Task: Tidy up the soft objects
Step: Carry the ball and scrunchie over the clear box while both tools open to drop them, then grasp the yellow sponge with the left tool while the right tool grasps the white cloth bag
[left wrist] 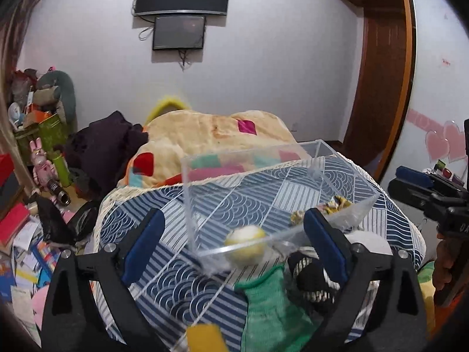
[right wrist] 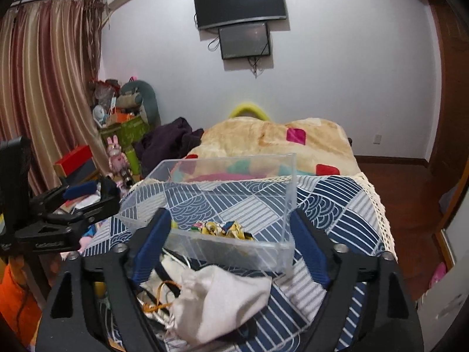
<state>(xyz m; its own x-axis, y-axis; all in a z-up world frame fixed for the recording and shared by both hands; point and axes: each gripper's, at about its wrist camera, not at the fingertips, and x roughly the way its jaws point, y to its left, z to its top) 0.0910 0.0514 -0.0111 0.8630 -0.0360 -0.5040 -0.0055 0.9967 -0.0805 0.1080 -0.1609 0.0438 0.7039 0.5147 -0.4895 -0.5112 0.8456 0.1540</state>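
A clear plastic box [left wrist: 263, 193] [right wrist: 231, 205] sits on the blue-and-white patterned cover [left wrist: 164, 281] [right wrist: 331, 205] that lies over the near end of the bed. Inside it, against the near wall, lies a small crumpled yellow printed cloth [right wrist: 225, 228] [left wrist: 337, 204]. A round yellow and white soft ball [left wrist: 246, 245] rests at the box's near left corner; whether it lies inside or just against the wall cannot be told.

In front of the box the loose soft things are heaped on the cover: a green knitted piece [left wrist: 269, 302], a black and white item [left wrist: 310, 275] beside it, and a white drawstring pouch [right wrist: 217, 302] with an orange cord. A blurred yellow piece [left wrist: 205, 337] shows at the bottom edge of the left wrist view.

The left gripper [left wrist: 234, 243] hovers over the green piece and the ball with its blue-padded fingers [left wrist: 143, 243] spread wide, holding nothing. The right gripper [right wrist: 228, 249] hangs above the white pouch, its fingers [right wrist: 152, 249] likewise wide apart and empty, framing the box's near wall.

Beyond the box lies a beige blanket [left wrist: 205, 135] [right wrist: 263, 138] with coloured patches. A dark garment [left wrist: 105, 146] is piled to its left. Two dark screens [left wrist: 181, 8] [right wrist: 240, 14] hang on the white wall, and striped curtains [right wrist: 44, 88] cover the far left.
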